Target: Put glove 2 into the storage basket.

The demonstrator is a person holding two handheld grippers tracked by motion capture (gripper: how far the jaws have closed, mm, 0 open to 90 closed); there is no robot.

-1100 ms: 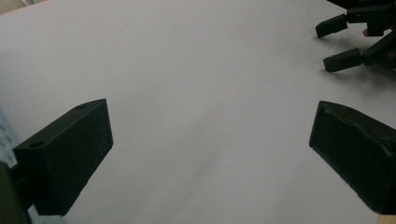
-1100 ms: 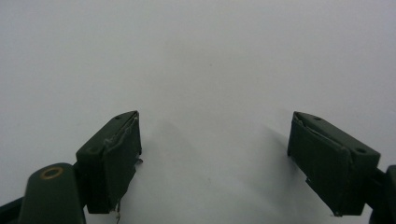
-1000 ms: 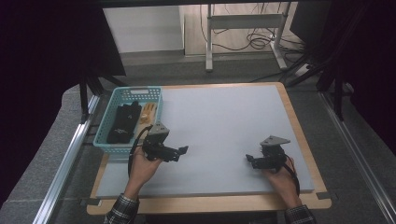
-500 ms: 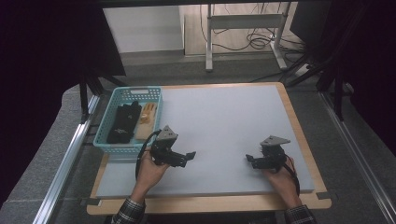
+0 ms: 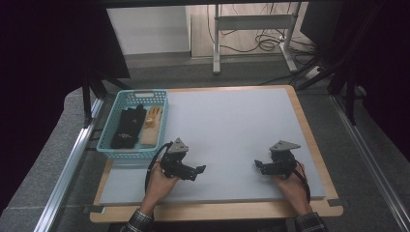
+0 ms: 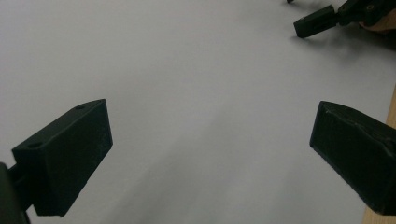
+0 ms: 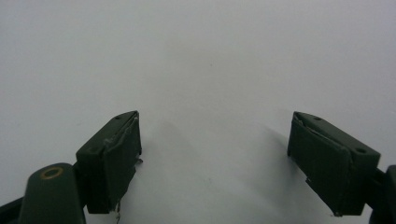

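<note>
Two grippers over the grey desk (image 5: 232, 121), left gripper (image 5: 197, 170) jaws wide apart, right gripper (image 5: 258, 166) jaws apart, nothing between either pair, one teal basket (image 5: 126, 151) beyond the left jaws

Table (image 5: 232, 82) with a light wooden top, its wood exposed as a narrow border at the far, right and near edges; a pale grey mat (image 5: 232, 125) lies flat on it and covers nearly the whole surface. A turquoise plastic basket (image 5: 107, 147) with latticed walls stands at the left edge of the table, resting on the left margin of the mat, and contains black and tan items. The left hand-held gripper (image 5: 199, 170) and the right hand-held gripper (image 5: 257, 165) sit low over the near part of the mat, well apart, with bare grey surface between them.
</note>
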